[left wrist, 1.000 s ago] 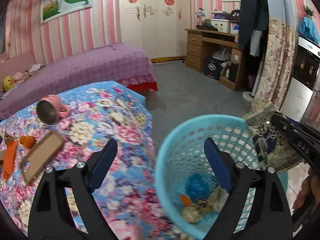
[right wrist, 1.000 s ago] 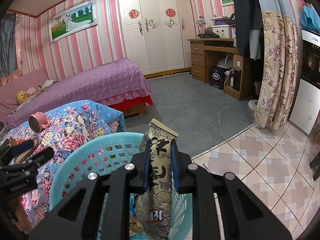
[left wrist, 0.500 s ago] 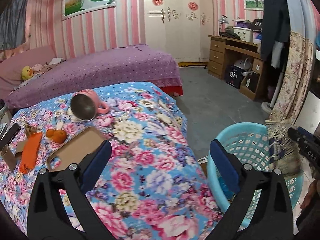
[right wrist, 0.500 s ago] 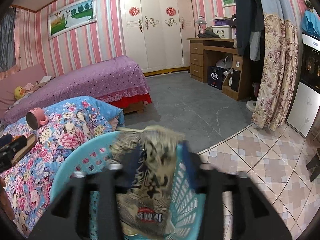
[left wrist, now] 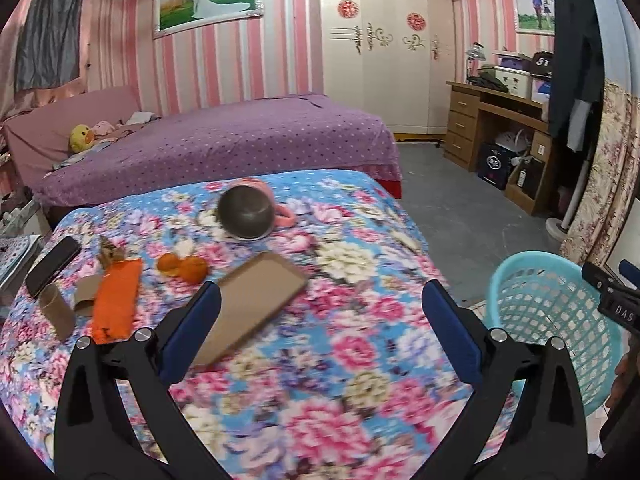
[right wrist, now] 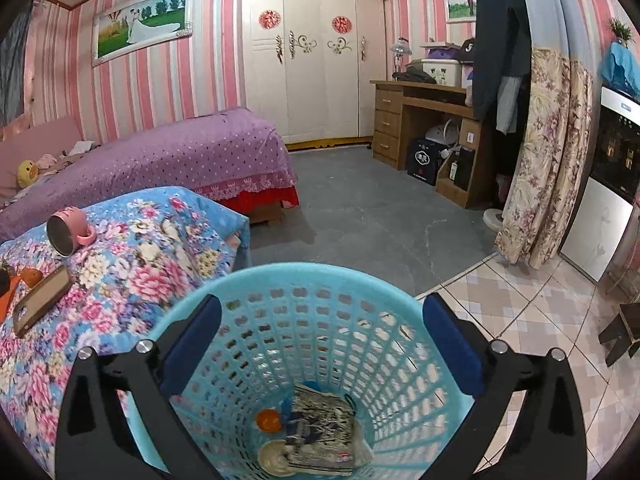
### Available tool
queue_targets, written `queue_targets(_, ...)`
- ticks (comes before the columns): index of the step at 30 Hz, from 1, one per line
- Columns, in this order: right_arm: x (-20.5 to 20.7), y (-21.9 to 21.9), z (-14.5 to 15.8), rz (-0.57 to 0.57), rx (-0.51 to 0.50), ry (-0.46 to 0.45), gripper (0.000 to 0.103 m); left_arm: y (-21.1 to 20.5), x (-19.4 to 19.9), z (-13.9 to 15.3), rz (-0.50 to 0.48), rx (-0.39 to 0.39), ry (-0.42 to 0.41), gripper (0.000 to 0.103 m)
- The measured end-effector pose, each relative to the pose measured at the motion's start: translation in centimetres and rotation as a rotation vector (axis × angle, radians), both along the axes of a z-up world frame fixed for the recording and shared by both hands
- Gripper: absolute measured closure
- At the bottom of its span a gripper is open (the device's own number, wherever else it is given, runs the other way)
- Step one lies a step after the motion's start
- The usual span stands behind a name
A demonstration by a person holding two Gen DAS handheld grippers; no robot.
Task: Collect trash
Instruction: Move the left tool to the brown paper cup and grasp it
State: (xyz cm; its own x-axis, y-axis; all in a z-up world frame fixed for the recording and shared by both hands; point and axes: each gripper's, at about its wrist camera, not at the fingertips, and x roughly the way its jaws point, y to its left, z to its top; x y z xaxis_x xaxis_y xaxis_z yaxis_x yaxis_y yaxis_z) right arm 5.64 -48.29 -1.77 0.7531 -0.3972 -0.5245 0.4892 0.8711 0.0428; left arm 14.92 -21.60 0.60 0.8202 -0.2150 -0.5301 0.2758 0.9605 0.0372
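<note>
A turquoise plastic basket [right wrist: 320, 320] stands on the floor by the floral-covered table [left wrist: 340, 320]. The patterned snack bag [right wrist: 320, 432] lies at its bottom with an orange bit and other scraps. My right gripper [right wrist: 320, 332] is open and empty above the basket. My left gripper [left wrist: 320, 332] is open and empty over the table. On the table lie an orange wrapper [left wrist: 116, 300], a cardboard tube [left wrist: 56, 312], torn cardboard [left wrist: 86, 296] and orange peel [left wrist: 184, 266]. The basket also shows at the right of the left wrist view [left wrist: 552, 320].
A pink mug [left wrist: 248, 214] lies on its side on the table, with a brown tray [left wrist: 252, 300] and a black phone [left wrist: 52, 264]. A purple bed [left wrist: 240, 140] is behind. A wooden desk [right wrist: 420, 120] and a floral curtain [right wrist: 540, 160] stand at the right.
My right gripper opened and the snack bag dropped into the basket. My left gripper swung left from over the basket to over the table.
</note>
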Motion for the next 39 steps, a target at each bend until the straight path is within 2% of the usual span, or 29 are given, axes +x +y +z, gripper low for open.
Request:
queue_targets(5,1.5,2.7,0.5,0.038,-0.002,-0.016,0.005,3.2,0.6,0.0,0.038,-0.005,0.01,0.006)
queue_targets(10,3.4,6.1,0.9,0.098,-0.019,-0.022,0.005,6.4,0.8,0.1,0.079,0.025,-0.028,0.006)
queue_targets(17,5.7,10.4,0.9,0.187,-0.017,-0.03,0.005,10.7,1.5,-1.3,0.15,0.031,-0.04,0.006)
queue_targets(26,7.3,15.3,1.0,0.223,-0.048,-0.062,0.005,14.7,2.1,-1.7,0.2,-0.005,-0.023,0.006)
queue_targets(31,8.6,18.2,0.6,0.261,-0.046,-0.052,0.005,16.5,2.5,-2.0,0.235,0.021,-0.026,0.006)
queue_targets(35,9.1,19.9,0.4,0.281,-0.054,-0.052,0.005,18.6,2.7,-2.2,0.255,0.001,-0.008,0.006)
queue_targets(39,9.6,21.1,0.0,0.295,-0.047,-0.045,0.005,20.3,2.8,-2.4,0.281,0.015,-0.006,0.006)
